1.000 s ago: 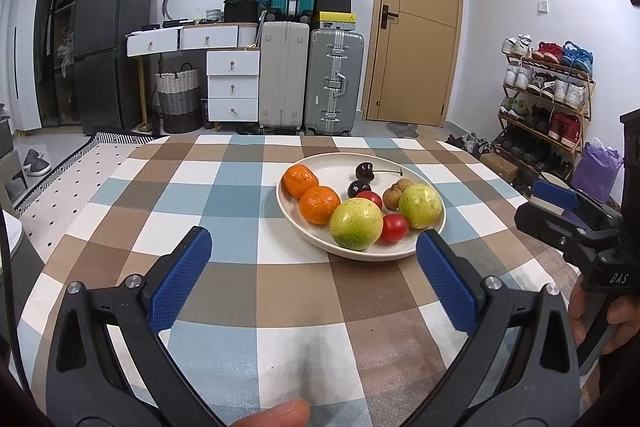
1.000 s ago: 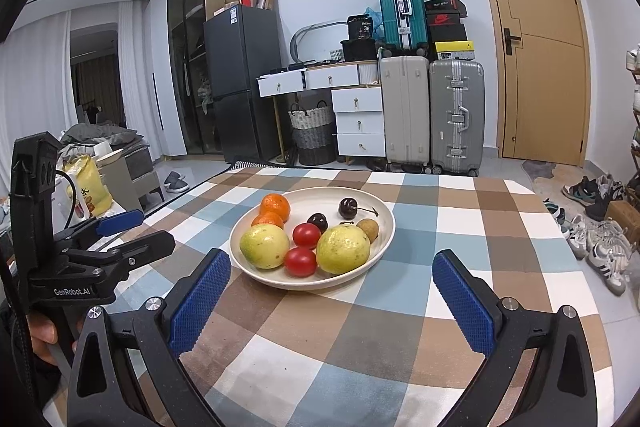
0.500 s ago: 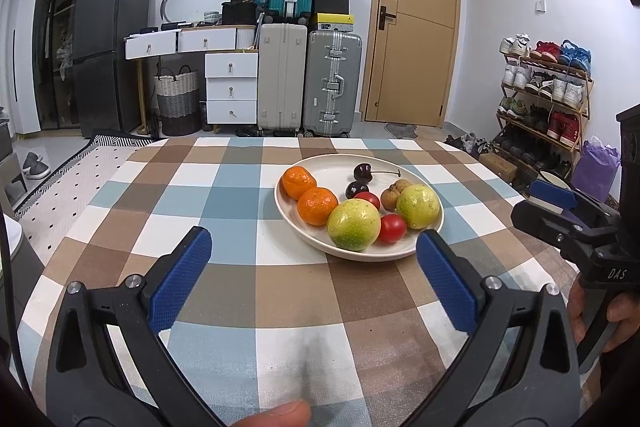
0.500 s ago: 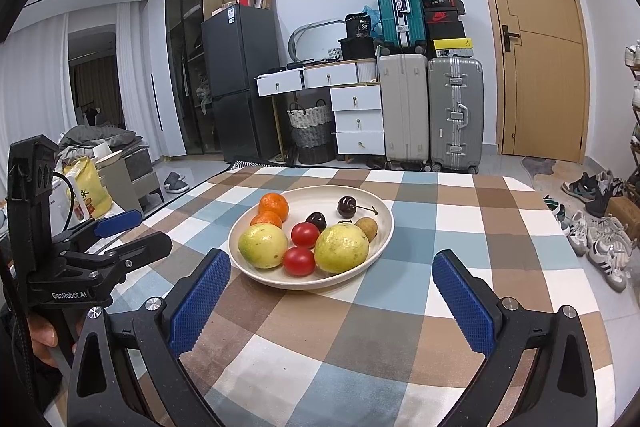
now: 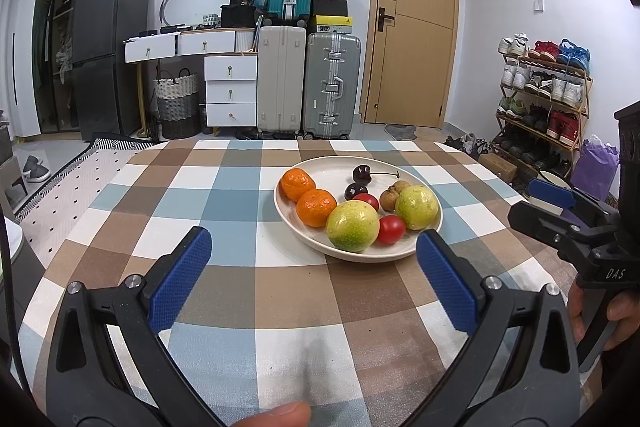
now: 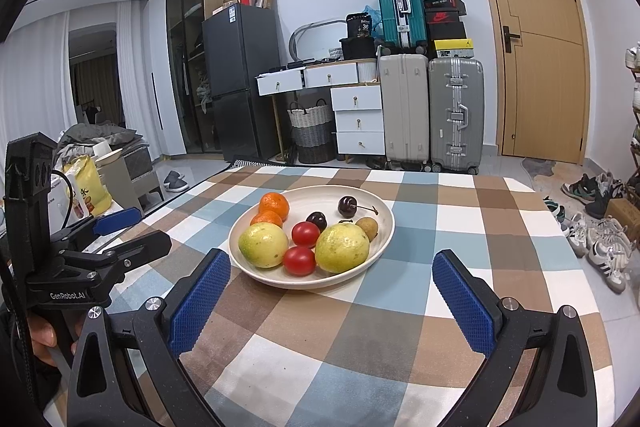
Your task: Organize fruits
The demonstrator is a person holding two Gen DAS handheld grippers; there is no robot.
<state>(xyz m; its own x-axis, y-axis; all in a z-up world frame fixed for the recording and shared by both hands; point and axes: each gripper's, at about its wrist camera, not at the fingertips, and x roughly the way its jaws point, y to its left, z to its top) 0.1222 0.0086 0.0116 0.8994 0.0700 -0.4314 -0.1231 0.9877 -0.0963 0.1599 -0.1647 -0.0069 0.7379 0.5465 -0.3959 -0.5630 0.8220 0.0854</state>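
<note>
1. Ahead of both claws, on the checked cloth of the counter (image 5: 224, 187), sits a shallow cream plate (image 5: 316, 167) of fruit – it lies beyond the fingertips of the left claw (image 5: 314, 267), toward that claw's right finger, and no finger touches it
2. From the right wrist view the plate (image 6: 384, 219) sits just past the right claw (image 6: 332, 287), between its two fingers and closer to the left one; the near rim is close to the blue pad (image 6: 200, 299)
3. Both claws are spread wide with nothing between their fingers; the pads are blue with a fine knobbed texture, mounted on black arms with silver bolts
4. Each claw shows at the edge of the other's view: the right claw (image 5: 560, 203) beside the counter at the right, the left claw (image 6: 120, 231) at the left, each gripped by a hand
5. Counted on the plate: two round yellow-green fruits (image 6: 342, 247) with a dimpled skin, two pebbly mandarins (image 5: 298, 183), two smooth red tomatoes (image 6: 300, 261), two glossy dark cherries (image 6: 347, 207) – one with a long stem – and small brown round fruits (image 5: 388, 199), two in the left view
6. The two red tomatoes lie between the yellow-green fruits, the mandarins side by side at the plate's left
</note>
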